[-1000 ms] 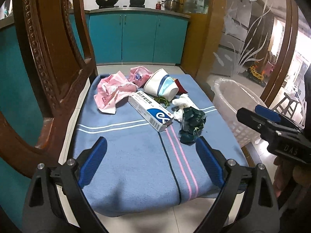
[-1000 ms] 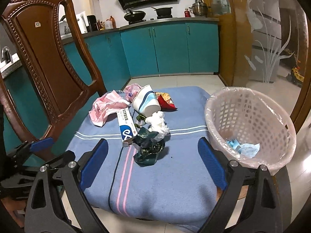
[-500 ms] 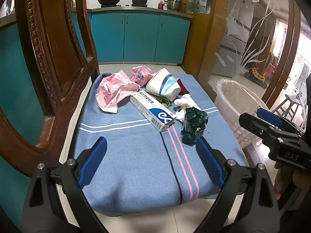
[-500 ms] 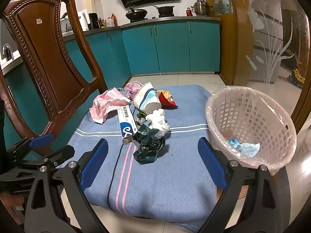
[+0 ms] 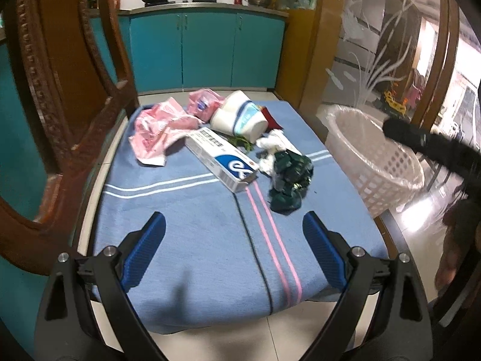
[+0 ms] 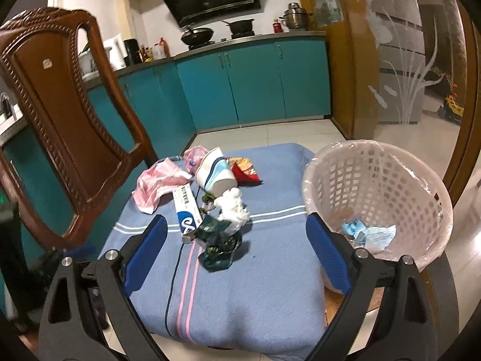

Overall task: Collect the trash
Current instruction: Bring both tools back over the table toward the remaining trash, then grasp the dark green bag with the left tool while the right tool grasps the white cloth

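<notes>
On the table's blue cloth [image 5: 192, 240], trash lay clustered: a pink wrapper [image 5: 156, 132], a tipped paper cup [image 5: 239, 117], a long white box [image 5: 222, 159], white tissue [image 6: 233, 207] and a crumpled dark green wrapper [image 6: 218, 239]. Beside the table stood a white basket [image 6: 390, 180] holding blue scraps. Both the left gripper [image 5: 237, 252] and right gripper [image 6: 237, 252] hovered spread wide, empty. A carved wooden chair [image 6: 69, 114] crowded the left edge.
</notes>
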Demonstrator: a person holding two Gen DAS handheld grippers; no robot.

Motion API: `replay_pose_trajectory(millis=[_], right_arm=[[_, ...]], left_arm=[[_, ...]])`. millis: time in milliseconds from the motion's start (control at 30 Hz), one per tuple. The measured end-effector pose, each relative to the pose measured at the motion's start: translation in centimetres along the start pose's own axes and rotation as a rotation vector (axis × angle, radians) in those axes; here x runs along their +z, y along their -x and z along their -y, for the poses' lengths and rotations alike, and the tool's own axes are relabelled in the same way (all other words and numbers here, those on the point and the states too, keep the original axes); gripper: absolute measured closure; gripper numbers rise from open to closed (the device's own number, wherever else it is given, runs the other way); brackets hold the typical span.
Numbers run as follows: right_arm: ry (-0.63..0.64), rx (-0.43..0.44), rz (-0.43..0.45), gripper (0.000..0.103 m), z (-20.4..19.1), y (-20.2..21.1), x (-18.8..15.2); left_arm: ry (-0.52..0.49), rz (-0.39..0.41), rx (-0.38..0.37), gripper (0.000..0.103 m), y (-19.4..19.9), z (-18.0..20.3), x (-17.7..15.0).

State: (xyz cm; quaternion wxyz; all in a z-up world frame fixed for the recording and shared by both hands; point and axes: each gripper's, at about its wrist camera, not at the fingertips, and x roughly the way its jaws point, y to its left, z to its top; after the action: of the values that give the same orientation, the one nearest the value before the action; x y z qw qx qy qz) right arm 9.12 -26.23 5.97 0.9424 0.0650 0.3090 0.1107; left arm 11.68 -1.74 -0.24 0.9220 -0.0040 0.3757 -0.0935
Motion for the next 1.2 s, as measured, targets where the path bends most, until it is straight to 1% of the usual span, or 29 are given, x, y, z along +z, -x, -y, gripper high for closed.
replay_pose_trajectory(millis=[133,200,267,333,400,433,467,500,567,600,633,733,800,867,933,967,1033,1133,1200], right_arm=[[-0.053,-0.010,0.009,0.012,1.8,-0.2,0.7],[-0.075,-0.019,0.012,0.012,2.6,-0.3,0.9],[-0.108,-0.023,0.011,0.012,3.7,-0.5,1.2],[-0.131,-0.022,0.005,0.012,4.4,-0.6,1.3],[-0.144,-0.024,0.001,0.012,4.9,-0.8,1.4],[-0.145,-0.024,0.000,0.012,5.0,-0.7,1.4],[-0.146,-0.023,-0.001,0.012,5.0,-0.8,1.4],[-0.144,-0.021,-0.003,0.012,5.1,-0.9,1.5],[-0.140,-0.012,-0.013,0.012,5.0,-1.3,1.4],[-0.138,-0.008,-0.019,0.012,4.9,-1.6,1.4],[-0.134,-0.004,-0.026,0.012,4.8,-1.9,1.5],[-0.096,0.005,-0.069,0.012,3.9,-3.6,1.3],[-0.051,0.010,-0.105,0.012,2.7,-5.3,1.1],[-0.006,0.029,-0.158,0.012,1.4,-7.4,0.5],[0.031,0.024,-0.198,0.012,0.0,-9.6,0.1],[0.061,0.019,-0.214,0.012,-0.9,-10.7,0.0],[0.100,0.003,-0.231,0.012,-2.2,-12.6,-0.1],[0.109,-0.015,-0.252,0.019,-3.1,-15.4,-0.1],[0.104,-0.017,-0.282,0.028,-3.3,-17.3,-0.3]], left_arm=[[-0.054,-0.034,-0.048,0.011,-2.1,2.6,0.2],[-0.100,-0.057,-0.052,0.011,-3.9,4.3,0.7],[-0.119,-0.070,-0.046,0.011,-5.8,5.6,1.6],[-0.131,-0.065,-0.040,0.011,-7.7,6.6,2.8],[-0.140,-0.068,-0.028,0.020,-9.4,7.2,3.5],[-0.138,-0.087,-0.028,0.039,-10.4,7.3,3.8],[-0.126,-0.125,-0.050,0.060,-11.5,7.3,4.0],[-0.116,-0.142,-0.065,0.060,-12.0,7.2,4.1],[-0.106,-0.136,-0.068,0.065,-11.3,6.8,4.0],[-0.102,-0.131,-0.089,0.066,-10.5,6.6,4.0],[-0.106,-0.109,-0.096,0.066,-8.9,6.2,3.8],[-0.097,-0.043,-0.087,0.066,-4.7,4.4,3.6],[-0.063,0.019,-0.070,0.066,-1.4,2.2,3.6],[-0.003,0.083,-0.038,0.066,1.5,-0.3,3.6],[0.040,0.131,-0.008,0.066,3.3,-2.1,3.5],[0.060,0.156,0.021,0.066,4.2,-3.1,3.3],[0.087,0.172,0.043,0.066,4.8,-4.4,3.1],[0.116,0.178,0.048,0.066,4.6,-5.8,3.2],[0.125,0.179,0.056,0.066,4.5,-6.5,3.1]])
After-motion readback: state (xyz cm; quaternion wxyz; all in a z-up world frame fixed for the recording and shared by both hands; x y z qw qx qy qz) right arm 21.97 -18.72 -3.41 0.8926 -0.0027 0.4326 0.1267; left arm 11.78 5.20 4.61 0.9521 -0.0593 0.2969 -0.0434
